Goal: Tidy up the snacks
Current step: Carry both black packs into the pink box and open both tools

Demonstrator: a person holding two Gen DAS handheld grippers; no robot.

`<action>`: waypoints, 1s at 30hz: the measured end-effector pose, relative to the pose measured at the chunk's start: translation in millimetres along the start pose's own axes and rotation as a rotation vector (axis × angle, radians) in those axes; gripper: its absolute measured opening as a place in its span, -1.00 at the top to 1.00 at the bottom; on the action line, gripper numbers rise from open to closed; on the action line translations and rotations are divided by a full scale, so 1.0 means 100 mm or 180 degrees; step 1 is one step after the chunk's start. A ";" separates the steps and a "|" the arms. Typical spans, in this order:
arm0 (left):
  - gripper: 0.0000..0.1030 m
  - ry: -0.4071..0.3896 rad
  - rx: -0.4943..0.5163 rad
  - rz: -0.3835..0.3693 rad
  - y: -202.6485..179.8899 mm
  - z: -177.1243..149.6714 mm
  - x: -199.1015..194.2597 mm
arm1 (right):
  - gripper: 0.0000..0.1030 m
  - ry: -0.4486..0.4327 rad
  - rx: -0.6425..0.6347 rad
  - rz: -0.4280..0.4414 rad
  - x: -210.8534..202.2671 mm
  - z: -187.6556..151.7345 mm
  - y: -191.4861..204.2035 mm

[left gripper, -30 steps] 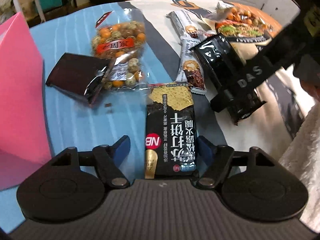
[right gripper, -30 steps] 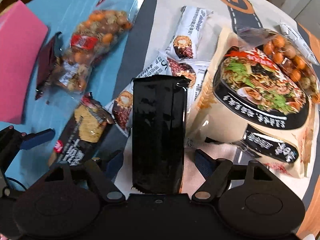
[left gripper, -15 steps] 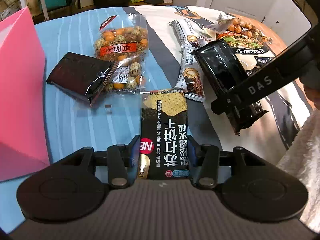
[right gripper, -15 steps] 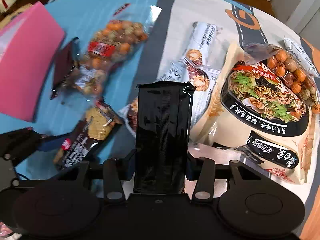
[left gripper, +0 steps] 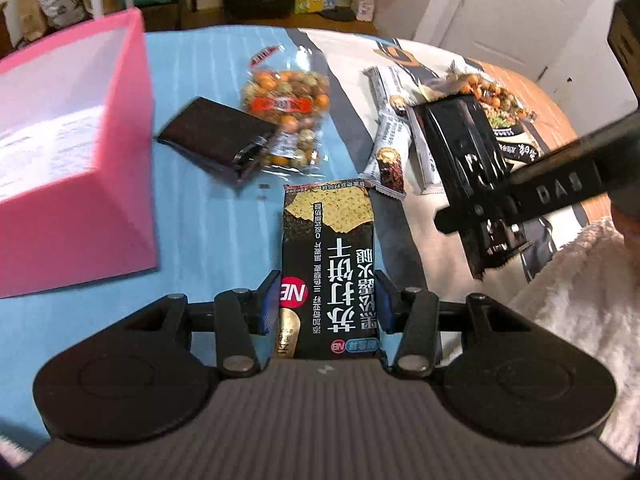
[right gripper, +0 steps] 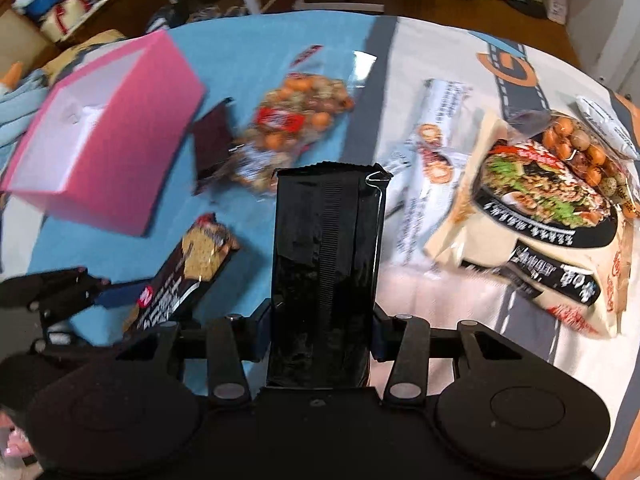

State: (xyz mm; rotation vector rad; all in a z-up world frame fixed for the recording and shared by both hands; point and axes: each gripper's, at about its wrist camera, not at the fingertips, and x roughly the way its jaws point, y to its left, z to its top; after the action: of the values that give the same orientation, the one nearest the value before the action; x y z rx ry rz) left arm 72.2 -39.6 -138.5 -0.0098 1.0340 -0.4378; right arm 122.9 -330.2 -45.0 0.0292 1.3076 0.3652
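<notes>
A blue-and-cream tablecloth (left gripper: 208,240) covers the round table. The left gripper (left gripper: 327,304) is clamped on a cracker pack (left gripper: 329,256), right of the pink box (left gripper: 76,152). The right gripper (right gripper: 322,336) grips a black packet (right gripper: 326,264), farther right of the box. A nut bag (right gripper: 296,120) lies beside the box.

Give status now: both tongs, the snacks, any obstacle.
Left tongs shut on cracker pack. Right tongs shut on black packet. Pink box open, path unobstructed.
</notes>
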 end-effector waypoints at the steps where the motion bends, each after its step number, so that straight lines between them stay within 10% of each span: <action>1: 0.11 -0.0027 0.0003 0.0022 0.00 0.00 -0.07 | 0.01 0.0008 -0.0024 0.0046 -0.06 -0.05 0.04; 16: 0.11 -0.0108 0.0208 0.0337 0.07 0.10 -1.10 | 0.01 -0.0140 -0.0367 0.0346 -0.63 -0.31 0.62; 30: 0.11 -0.0499 -0.0225 0.0721 0.76 0.43 -1.53 | 0.01 -0.0533 -0.0935 0.0605 -0.58 0.44 1.41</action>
State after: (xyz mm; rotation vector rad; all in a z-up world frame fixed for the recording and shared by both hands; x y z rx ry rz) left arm 68.1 75.4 -5.9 0.0097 0.8838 -0.1910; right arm 117.6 -205.8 52.4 -0.0626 1.0784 0.7001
